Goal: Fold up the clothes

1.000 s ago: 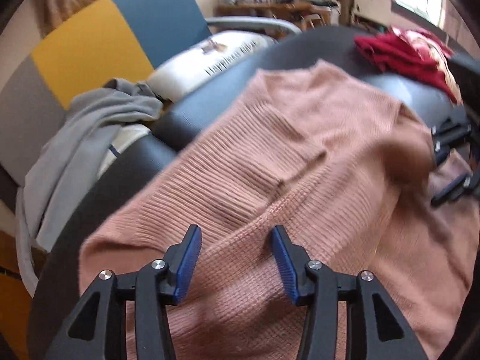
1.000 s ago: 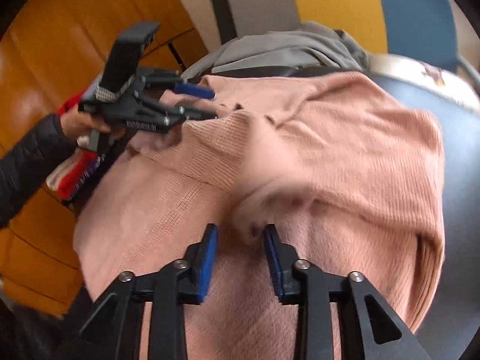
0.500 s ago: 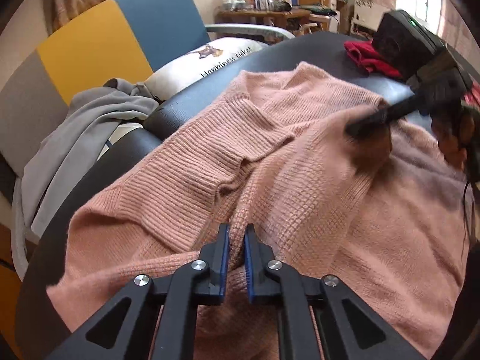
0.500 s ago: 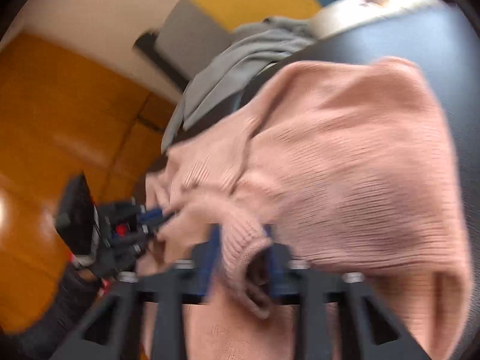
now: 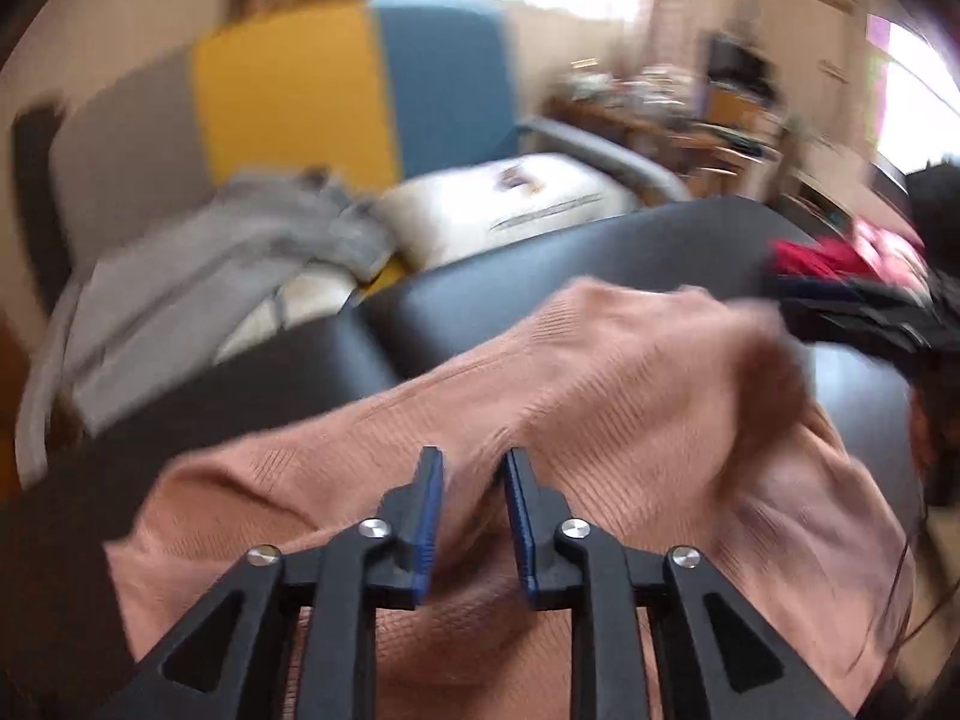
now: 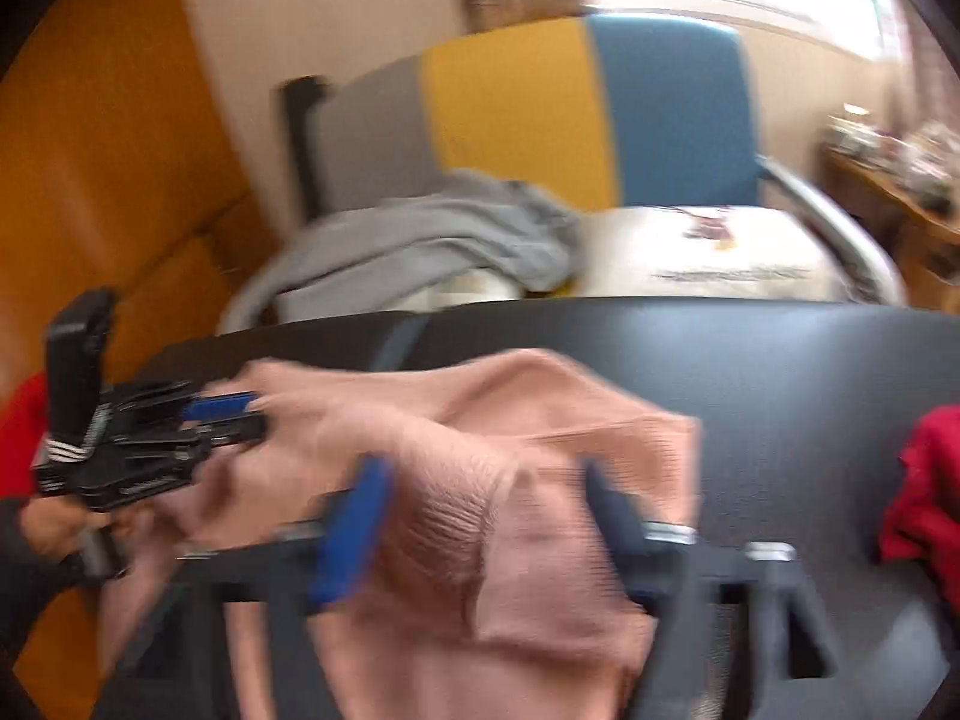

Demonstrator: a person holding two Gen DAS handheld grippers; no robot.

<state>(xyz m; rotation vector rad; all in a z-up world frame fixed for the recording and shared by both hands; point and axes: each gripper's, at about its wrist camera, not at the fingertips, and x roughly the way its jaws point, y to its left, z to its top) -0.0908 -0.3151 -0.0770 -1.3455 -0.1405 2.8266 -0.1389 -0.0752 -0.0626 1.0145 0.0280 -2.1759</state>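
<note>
L gripper [image 5: 471,507] clamped on fold of pink ribbed knit sweater [image 5: 630,396]; R gripper [image 6: 480,534] spread wide, knit bunched betw fingers, grip unclear. Sweater crumpled, partly lifted off black padded table [image 6: 780,360]. Fold mid-way; flattening, squaring left.

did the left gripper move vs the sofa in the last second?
Yes. The left gripper, gripping the pink sweater, has tilted up: the sofa sits lower and more central in the left wrist view.
</note>
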